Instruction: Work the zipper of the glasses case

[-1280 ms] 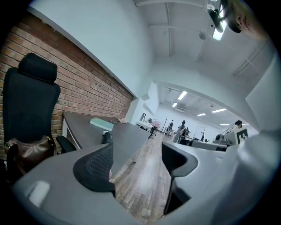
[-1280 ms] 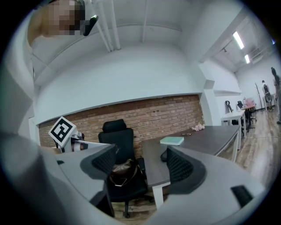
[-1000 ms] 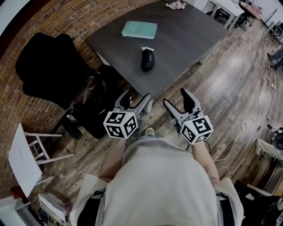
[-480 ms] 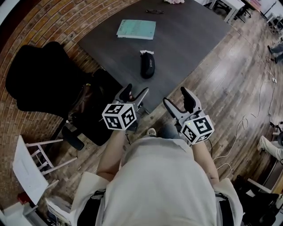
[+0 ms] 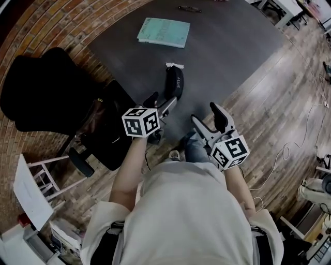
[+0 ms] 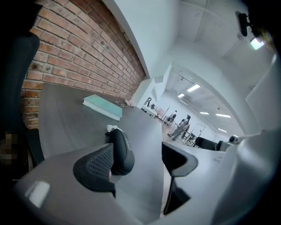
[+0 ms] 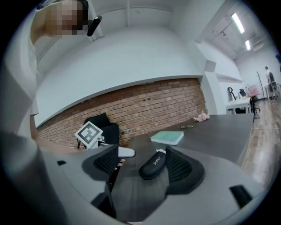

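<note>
A black glasses case [image 5: 174,83] lies on the dark grey table [image 5: 222,46], a white tag at its far end. My left gripper [image 5: 160,104] is open just short of the case's near end, not touching it. In the left gripper view the case [image 6: 122,149] lies ahead, beside the left jaw of that gripper [image 6: 138,160]. My right gripper [image 5: 205,115] hovers at the table's near edge, to the right of the case and apart from it. Its jaws are closing slightly, still wide, with nothing between them. The right gripper view has the case [image 7: 153,165] ahead of that gripper [image 7: 142,166].
A teal notebook [image 5: 163,32] and a pair of glasses [image 5: 190,9] lie farther back on the table. A black chair [image 5: 46,93] with a brown bag [image 5: 101,116] stands at the left. A white stool [image 5: 31,181] and a cable [image 5: 305,129] are on the wooden floor.
Both grippers have moved forward toward the table. The left one now reaches over the near edge, close to the case. The case has not moved on the table.
</note>
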Action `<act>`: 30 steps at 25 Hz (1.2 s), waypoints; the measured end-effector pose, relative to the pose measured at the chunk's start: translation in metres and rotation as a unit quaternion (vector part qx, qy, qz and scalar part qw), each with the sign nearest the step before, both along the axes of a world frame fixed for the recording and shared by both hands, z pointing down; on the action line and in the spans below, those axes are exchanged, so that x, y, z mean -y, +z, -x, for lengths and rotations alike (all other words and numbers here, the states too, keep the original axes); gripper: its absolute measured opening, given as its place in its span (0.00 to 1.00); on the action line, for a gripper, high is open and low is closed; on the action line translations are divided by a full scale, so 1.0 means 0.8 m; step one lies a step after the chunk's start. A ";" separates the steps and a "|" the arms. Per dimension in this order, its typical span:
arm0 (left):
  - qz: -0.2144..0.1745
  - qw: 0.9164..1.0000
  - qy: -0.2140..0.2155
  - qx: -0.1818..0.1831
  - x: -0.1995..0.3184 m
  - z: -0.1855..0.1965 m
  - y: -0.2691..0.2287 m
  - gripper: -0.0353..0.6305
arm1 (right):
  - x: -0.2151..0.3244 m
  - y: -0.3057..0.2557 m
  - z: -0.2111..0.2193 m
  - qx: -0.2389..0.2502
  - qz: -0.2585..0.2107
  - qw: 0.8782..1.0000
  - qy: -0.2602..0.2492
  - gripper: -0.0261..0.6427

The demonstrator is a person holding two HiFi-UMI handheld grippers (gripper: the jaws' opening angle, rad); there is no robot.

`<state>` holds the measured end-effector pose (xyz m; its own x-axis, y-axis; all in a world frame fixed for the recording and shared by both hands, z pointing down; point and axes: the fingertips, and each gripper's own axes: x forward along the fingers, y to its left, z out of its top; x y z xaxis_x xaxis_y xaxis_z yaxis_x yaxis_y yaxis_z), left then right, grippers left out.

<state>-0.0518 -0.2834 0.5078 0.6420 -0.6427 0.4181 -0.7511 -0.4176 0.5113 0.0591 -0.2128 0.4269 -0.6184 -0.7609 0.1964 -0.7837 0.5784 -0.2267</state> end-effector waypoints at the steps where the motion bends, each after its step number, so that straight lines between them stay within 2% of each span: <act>1: 0.008 1.000 -0.001 -0.002 0.010 -0.004 0.007 0.57 | 0.012 0.002 -0.003 -0.001 0.001 1.000 -0.005 0.53; 6: 0.047 0.999 0.002 0.010 0.053 -0.020 0.047 0.57 | 0.066 0.011 -0.017 -0.002 0.008 1.000 -0.026 0.53; 13: 0.091 0.995 -0.016 0.034 0.100 -0.024 0.098 0.57 | 0.115 0.034 -0.029 -0.001 0.034 0.998 -0.051 0.52; 20: 0.135 0.990 0.005 0.047 0.112 -0.045 0.127 0.57 | 0.143 0.043 -0.035 -0.001 0.050 0.997 -0.064 0.50; 23: 0.139 0.989 0.013 0.055 0.110 -0.062 0.131 0.58 | 0.151 0.045 -0.039 0.000 0.053 0.996 -0.066 0.50; 27: 0.134 0.987 0.008 0.085 0.109 -0.075 0.137 0.58 | 0.160 0.048 -0.040 0.004 0.055 0.996 -0.066 0.49; 30: 0.139 0.985 0.006 0.102 0.104 -0.084 0.141 0.52 | 0.159 0.047 -0.038 0.006 0.053 0.996 -0.065 0.49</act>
<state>0.0156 -0.3665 0.6207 0.5331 -0.4773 0.6986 -0.8460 -0.2921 0.4460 0.0892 -0.3400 0.4644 -0.7131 -0.6494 0.2642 -0.7006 0.6469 -0.3011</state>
